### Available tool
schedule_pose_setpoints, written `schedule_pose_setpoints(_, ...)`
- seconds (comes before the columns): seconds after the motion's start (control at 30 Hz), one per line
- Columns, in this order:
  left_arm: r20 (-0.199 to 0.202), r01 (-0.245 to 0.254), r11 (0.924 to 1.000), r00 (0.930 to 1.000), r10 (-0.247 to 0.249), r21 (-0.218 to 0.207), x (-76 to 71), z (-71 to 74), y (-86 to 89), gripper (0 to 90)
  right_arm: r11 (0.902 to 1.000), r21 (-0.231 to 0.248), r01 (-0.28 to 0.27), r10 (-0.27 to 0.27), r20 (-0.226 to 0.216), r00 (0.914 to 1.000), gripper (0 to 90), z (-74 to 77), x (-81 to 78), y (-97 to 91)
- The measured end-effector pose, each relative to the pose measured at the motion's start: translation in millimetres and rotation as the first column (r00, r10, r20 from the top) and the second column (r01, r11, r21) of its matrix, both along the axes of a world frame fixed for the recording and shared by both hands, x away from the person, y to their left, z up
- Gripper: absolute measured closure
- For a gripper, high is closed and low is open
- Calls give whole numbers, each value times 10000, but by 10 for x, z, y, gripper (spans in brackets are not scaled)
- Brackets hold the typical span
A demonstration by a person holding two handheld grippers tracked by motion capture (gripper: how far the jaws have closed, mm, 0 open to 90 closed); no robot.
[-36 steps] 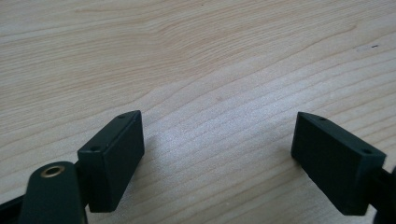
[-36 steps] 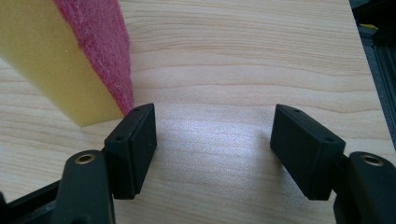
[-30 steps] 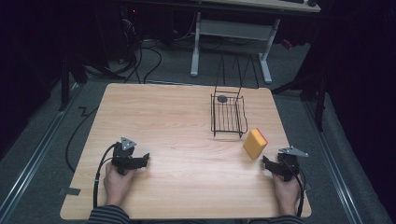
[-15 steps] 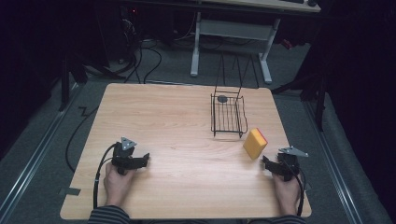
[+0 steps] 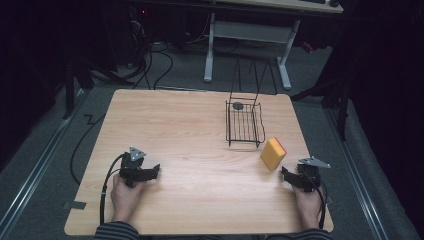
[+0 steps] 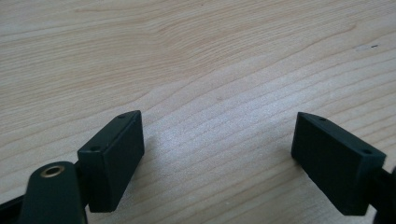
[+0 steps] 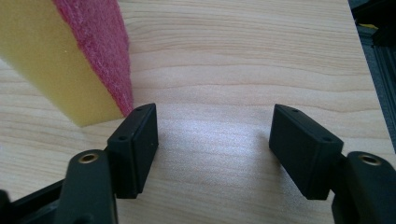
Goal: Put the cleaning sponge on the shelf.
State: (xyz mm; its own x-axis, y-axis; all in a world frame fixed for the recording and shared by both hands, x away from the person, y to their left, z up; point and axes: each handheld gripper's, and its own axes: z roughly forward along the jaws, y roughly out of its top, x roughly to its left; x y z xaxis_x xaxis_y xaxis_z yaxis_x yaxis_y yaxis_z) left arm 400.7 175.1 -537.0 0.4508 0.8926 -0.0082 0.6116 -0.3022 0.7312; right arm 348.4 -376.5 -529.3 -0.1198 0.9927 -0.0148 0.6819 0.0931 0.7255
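Sponge (image 5: 273,153), yellow with a pink scouring face, stands on edge near the table's (image 5: 190,125) right side, just ahead of the right gripper (image 5: 286,175), whose jaws gape empty. Nothing has shifted in the last second, so no handling has begun. Left gripper (image 5: 154,170) rests open, well apart. Wire basket (image 5: 244,125) stands beyond the sponge.
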Motion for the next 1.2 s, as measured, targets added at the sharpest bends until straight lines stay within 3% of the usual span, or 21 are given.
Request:
schedule_pose_setpoints(0.2, 2, -8, 10000, 10000, 8, -3, 0, 0, 0, 177, 9999, 124, 48, -44, -282, 9996, 388, 34, 25, -31)
schedule_pose_setpoints(0.37, -4, 1, 10000, 10000, -1, 0, 0, 0, 0, 177, 9999, 135, 37, -34, -227, 9997, 389, 54, 13, -33)
schedule_pose_setpoints(0.83, -2, -3, 10000, 10000, 3, -1, 0, 0, 0, 177, 9994, 343, -91, 80, 336, 9994, 386, 165, -126, -50)
schedule_pose_setpoints(1.2, 3, -8, 10000, 10000, 8, -5, 0, 0, 0, 177, 9973, 657, -339, 291, 730, 9969, 379, 205, -352, -37)
